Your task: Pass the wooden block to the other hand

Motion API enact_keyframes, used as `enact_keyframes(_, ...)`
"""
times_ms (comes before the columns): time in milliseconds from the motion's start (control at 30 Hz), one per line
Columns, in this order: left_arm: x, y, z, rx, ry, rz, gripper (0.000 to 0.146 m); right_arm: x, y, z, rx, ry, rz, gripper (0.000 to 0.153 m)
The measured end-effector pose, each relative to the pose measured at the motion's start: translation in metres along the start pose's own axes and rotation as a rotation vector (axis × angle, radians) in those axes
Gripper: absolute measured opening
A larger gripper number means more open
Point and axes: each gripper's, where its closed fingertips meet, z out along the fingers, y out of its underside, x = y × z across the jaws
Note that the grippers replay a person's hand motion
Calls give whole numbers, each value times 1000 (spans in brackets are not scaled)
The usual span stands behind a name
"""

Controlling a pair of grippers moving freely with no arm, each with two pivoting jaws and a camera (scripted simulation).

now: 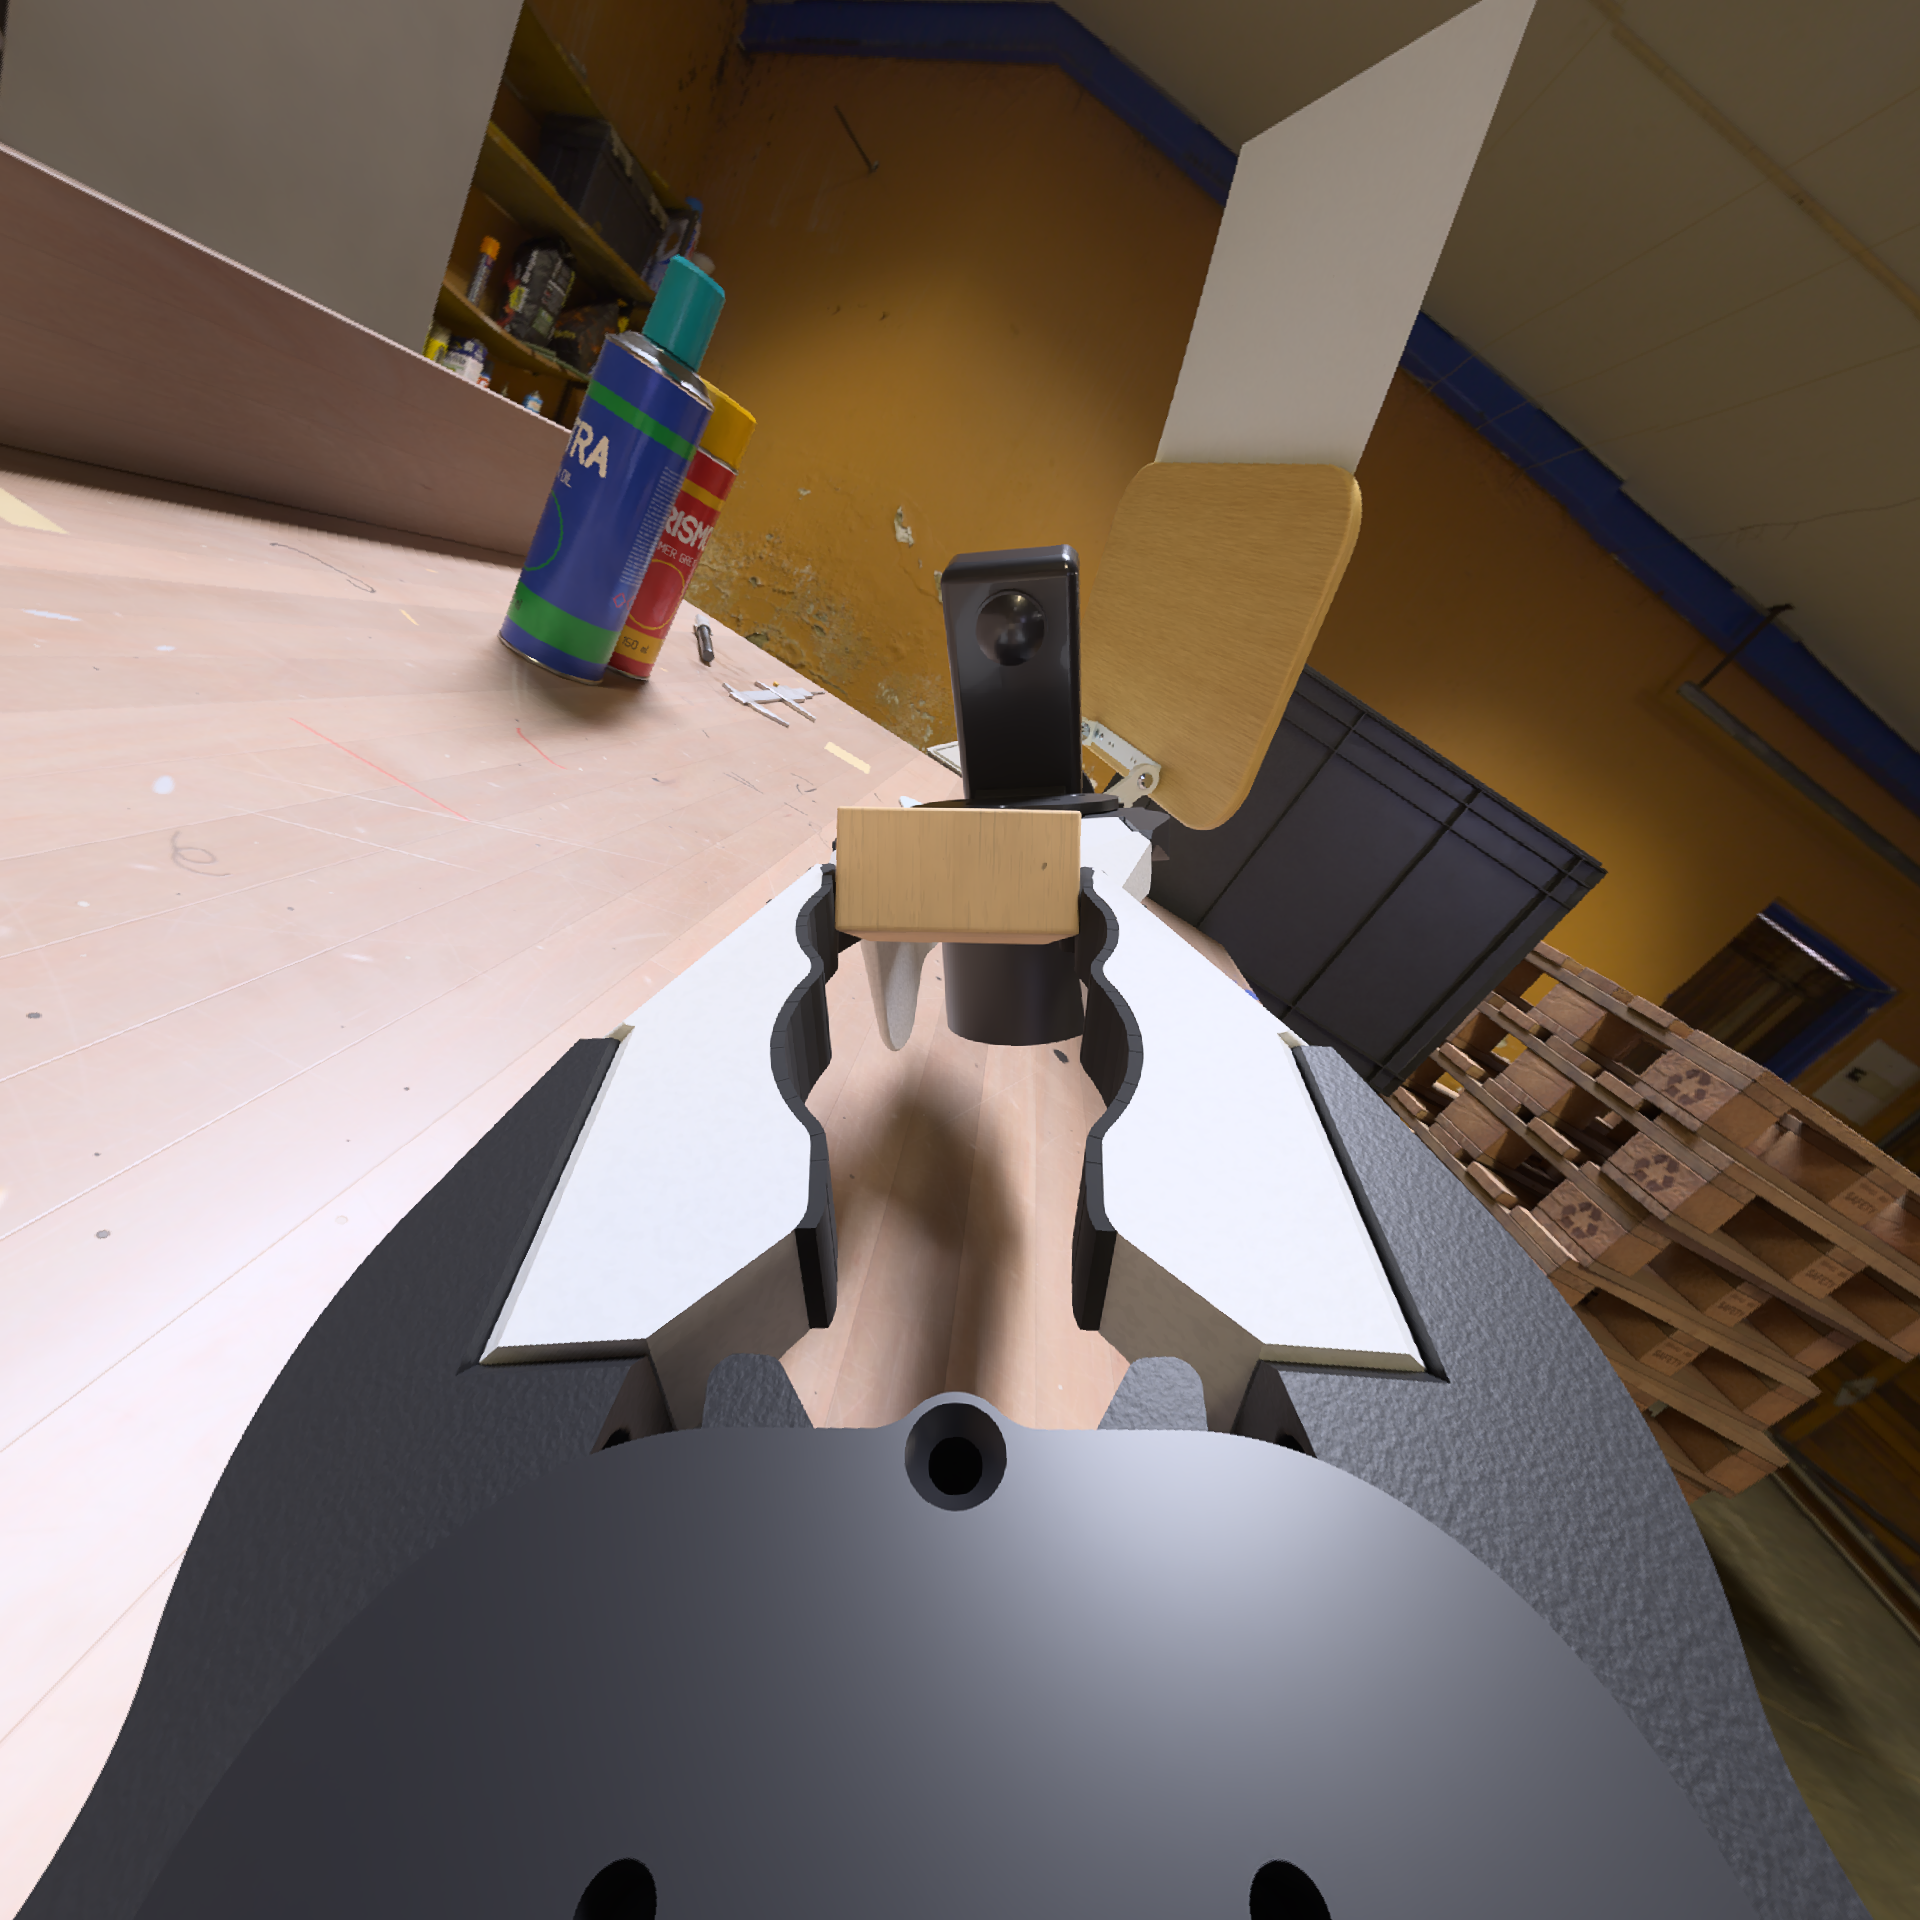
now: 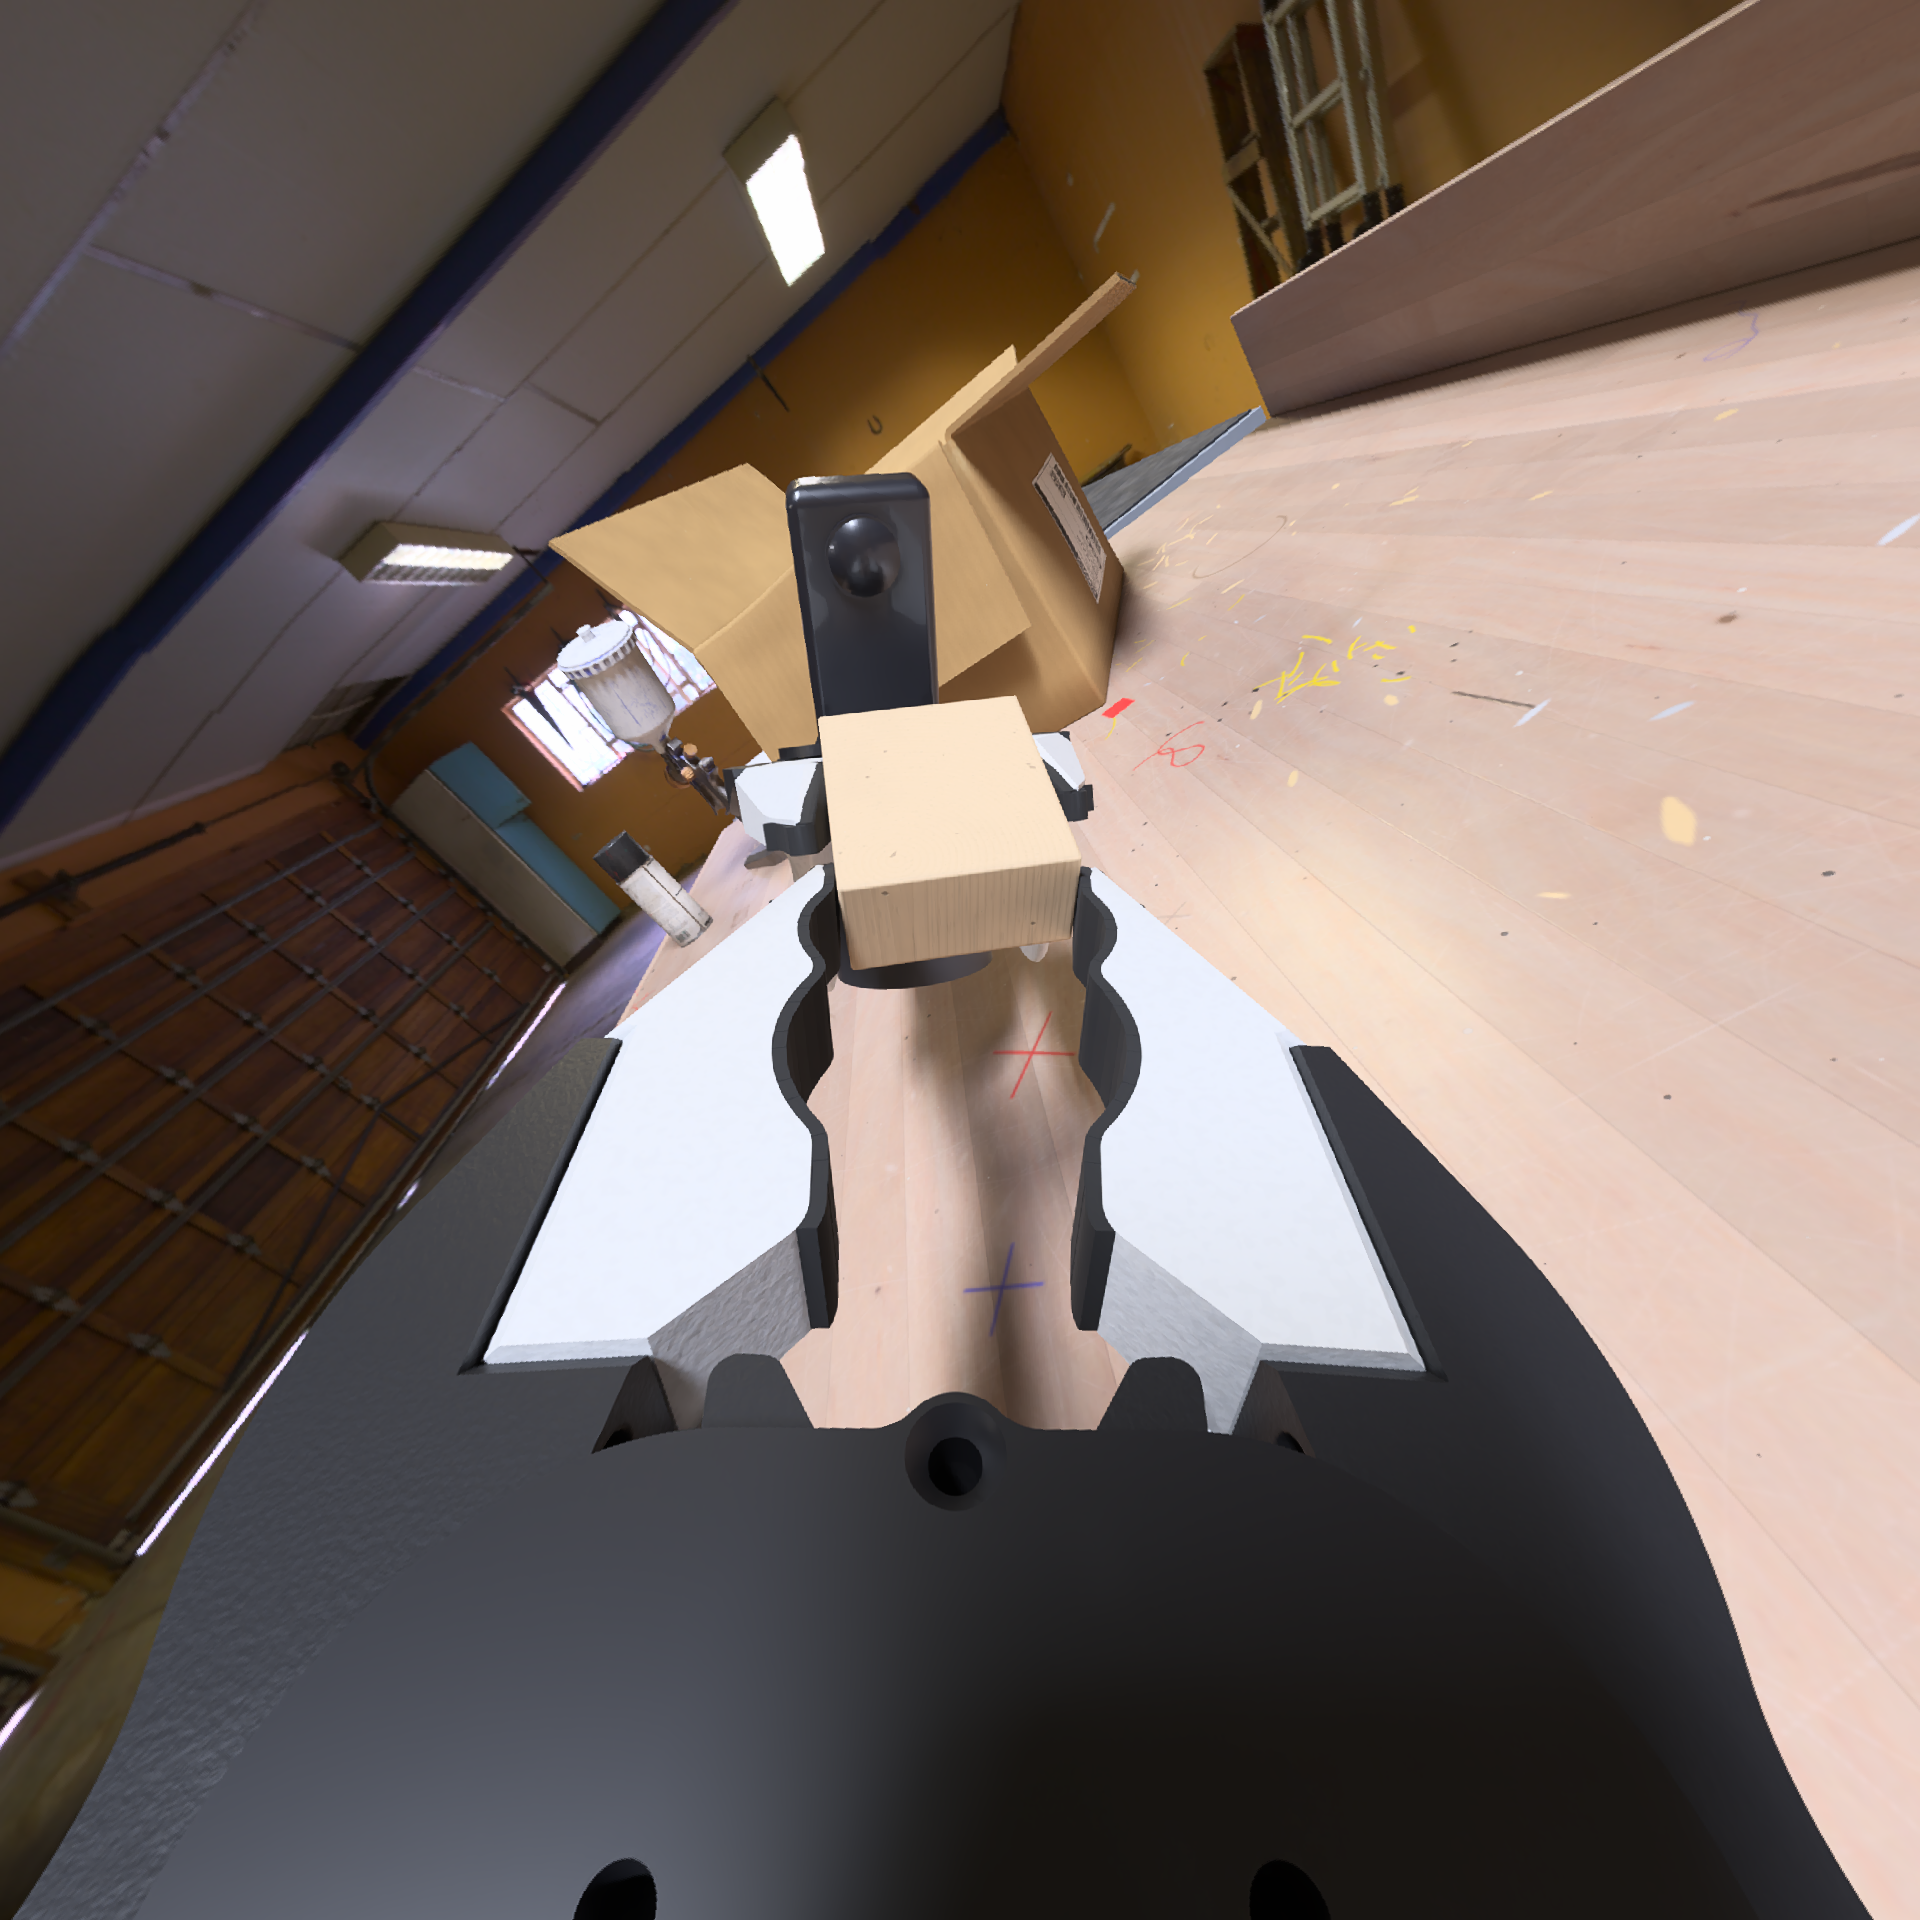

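Note:
A light wooden block (image 1: 956, 871) is held in the air over the workbench (image 1: 260, 883), between both grippers, which face each other. My left gripper (image 1: 956, 899) has its two fingertips pressed on the block's near end. The right gripper's black camera post (image 1: 1013, 675) stands just behind the block. In the right wrist view, my right gripper (image 2: 954, 909) has its fingertips against the sides of the block (image 2: 951, 831), and the left gripper's white fingers (image 2: 774, 800) flank the block's far end, under its black post (image 2: 862, 592).
A blue spray can (image 1: 613, 499) and a red one (image 1: 675, 566) stand on the bench at far left. A rounded wooden board (image 1: 1226, 634), a dark crate (image 1: 1382, 904) and pallets (image 1: 1662, 1164) lie beyond the edge. A cardboard box (image 2: 1039, 540), a spray gun (image 2: 623, 675) and a white can (image 2: 660, 883) show in the right wrist view.

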Motion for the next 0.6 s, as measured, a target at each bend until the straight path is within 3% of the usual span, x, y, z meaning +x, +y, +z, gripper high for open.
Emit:
enact_keyframes(333, -1, -1, 1, 17, 7, -9, 46, 4, -4, -4, -6, 55, -16, 46)
enact_keyframes(433, -4, -2, -1, 19, -25, -3, 87, 17, -10, -13, -2, 113, -27, 46)
enact_keyframes(600, -23, -8, -10, 38, -151, 24, 96, 39, -12, -29, -92, 291, -155, 46)
